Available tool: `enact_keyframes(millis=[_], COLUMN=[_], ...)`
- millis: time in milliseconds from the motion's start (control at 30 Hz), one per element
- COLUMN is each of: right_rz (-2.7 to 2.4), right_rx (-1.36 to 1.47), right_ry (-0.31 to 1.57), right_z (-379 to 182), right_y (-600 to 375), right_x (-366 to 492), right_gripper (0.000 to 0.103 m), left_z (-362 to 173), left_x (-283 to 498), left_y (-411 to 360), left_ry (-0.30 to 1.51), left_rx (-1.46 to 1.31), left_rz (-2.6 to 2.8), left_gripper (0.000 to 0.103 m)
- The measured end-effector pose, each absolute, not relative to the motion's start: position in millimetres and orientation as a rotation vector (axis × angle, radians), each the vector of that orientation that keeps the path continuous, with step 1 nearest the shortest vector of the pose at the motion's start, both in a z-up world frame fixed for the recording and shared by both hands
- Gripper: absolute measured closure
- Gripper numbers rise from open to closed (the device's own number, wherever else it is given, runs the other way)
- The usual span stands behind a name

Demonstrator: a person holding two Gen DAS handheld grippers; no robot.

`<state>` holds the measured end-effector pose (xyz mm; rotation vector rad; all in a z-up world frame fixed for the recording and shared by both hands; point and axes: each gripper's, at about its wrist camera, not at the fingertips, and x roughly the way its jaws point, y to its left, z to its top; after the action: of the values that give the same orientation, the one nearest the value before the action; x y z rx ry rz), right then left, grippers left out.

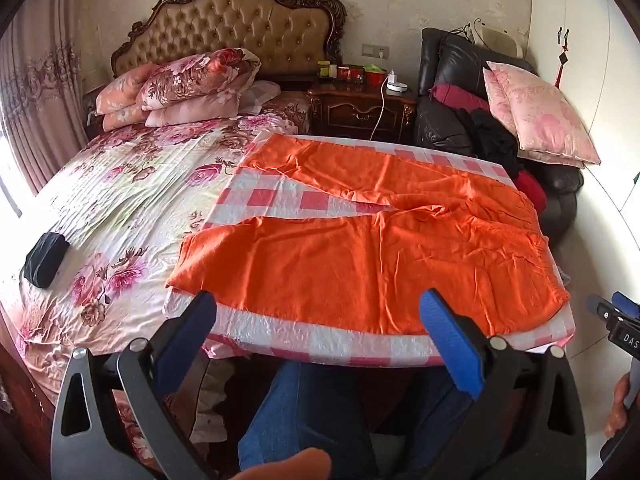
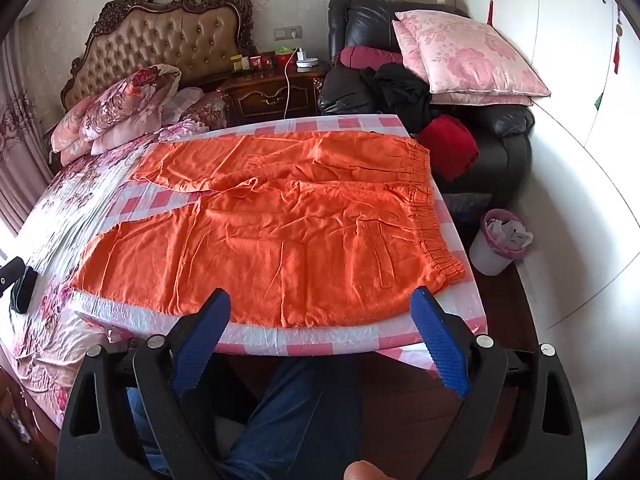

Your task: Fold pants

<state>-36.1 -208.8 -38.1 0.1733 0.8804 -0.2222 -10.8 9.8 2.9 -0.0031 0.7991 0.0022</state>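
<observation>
Both the left hand-held gripper (image 1: 320,304) and the right hand-held gripper (image 2: 322,302) gape wide, empty, above orange pants (image 2: 280,220).

The orange pants (image 2: 260,236) are a matt woven cloth, creased, with a gathered elastic waistband. They lie on a checked pink and white cover (image 2: 312,340) whose crinkled surface shines like thin plastic, perhaps a coated cloth. The floral bedsheet (image 1: 120,200) has a satin sheen. The headboard (image 1: 236,28) is buttoned tan leather in carved dark glossy wood, as is the nightstand (image 1: 360,108). The armchair (image 2: 500,136) is glossy black leather. Both grippers' pads (image 2: 440,344) are ribbed blue plastic on matt black arms with metal pins
</observation>
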Motion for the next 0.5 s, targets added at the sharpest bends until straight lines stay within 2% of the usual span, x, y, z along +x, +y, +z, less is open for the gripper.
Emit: enact_keyframes(millis=[500], right_rz=[-0.215], right_rx=[0.174], right_ry=[0.878], right_z=[-39.9], right_y=[-208.3], right_x=[-38.3], right_gripper=[0.015], left_z=[-1.0], left_x=[-9.0], left_y=[10.3], left_ry=[0.806], left_rx=[-0.003], left_rz=[0.003], left_gripper=[0.001])
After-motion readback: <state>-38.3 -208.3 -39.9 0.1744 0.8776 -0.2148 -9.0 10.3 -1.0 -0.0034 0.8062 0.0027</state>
